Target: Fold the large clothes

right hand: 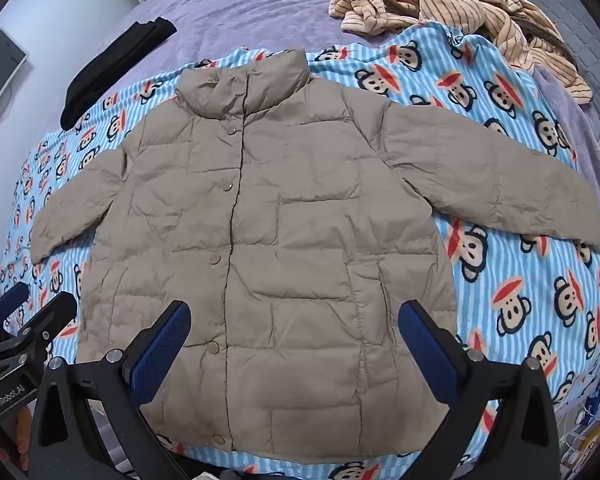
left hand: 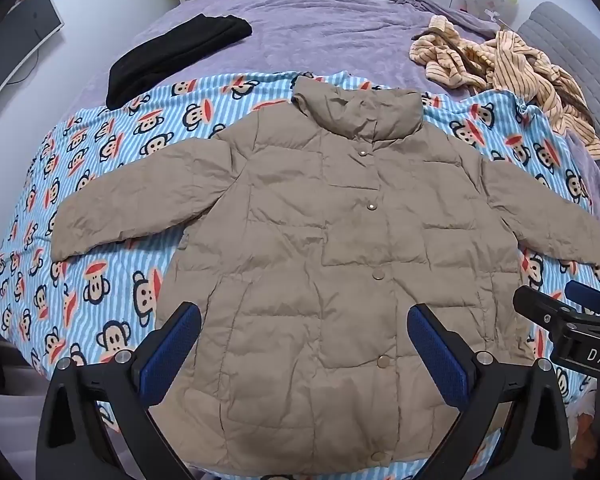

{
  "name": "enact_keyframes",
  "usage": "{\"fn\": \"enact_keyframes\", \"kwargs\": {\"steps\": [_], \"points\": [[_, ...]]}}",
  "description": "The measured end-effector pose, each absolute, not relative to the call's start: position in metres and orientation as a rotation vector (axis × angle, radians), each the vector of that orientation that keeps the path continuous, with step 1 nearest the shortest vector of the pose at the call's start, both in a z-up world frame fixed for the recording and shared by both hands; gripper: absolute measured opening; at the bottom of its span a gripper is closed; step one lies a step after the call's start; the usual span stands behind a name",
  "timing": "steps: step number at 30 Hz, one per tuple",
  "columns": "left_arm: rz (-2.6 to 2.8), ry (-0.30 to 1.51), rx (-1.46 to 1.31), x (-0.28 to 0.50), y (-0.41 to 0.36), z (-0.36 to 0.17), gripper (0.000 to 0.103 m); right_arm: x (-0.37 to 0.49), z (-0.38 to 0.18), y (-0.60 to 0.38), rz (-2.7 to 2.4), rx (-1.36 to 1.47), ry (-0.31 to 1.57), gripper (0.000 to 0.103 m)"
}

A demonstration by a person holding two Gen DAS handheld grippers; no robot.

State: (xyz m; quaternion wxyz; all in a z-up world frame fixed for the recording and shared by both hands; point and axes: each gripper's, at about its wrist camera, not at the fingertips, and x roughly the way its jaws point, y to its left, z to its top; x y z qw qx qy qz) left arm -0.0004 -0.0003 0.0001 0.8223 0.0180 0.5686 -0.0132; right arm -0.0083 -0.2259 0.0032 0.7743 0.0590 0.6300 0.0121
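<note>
Left hand-held gripper [left hand: 304, 336] is held spread wide above the hem of the tan puffer jacket [left hand: 324, 256], nothing pinched; right hand-held gripper [right hand: 294, 334] is likewise spread and empty, just right of it. Jacket is laid flat, front up and snapped shut, directly ahead of both grippers on the monkey-print blanket [left hand: 100, 184] over the bed, collar at the far end, sleeves spread to either side. Folding is judged not yet begun. Risk noted: slick padded fabric could slide out of a shallow pinch, or the blanket could be caught along with a sleeve cuff. Striped beige garment [right hand: 460, 8] lies far ahead to the right, black garment [left hand: 180, 56] far ahead to the left. Only the left view shows a monitor [left hand: 16, 40]; only the right view shows small clutter beside the bed, lower right.
</note>
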Motion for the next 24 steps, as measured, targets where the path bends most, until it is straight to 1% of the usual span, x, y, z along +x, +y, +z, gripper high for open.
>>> {"fn": "enact_keyframes", "kwargs": {"steps": [24], "points": [[-0.025, 1.206, 0.046, -0.0025, -0.0008, -0.0005, 0.103, -0.0108, 0.0035, -0.2291, 0.014, 0.137, 1.362, 0.103]]}}
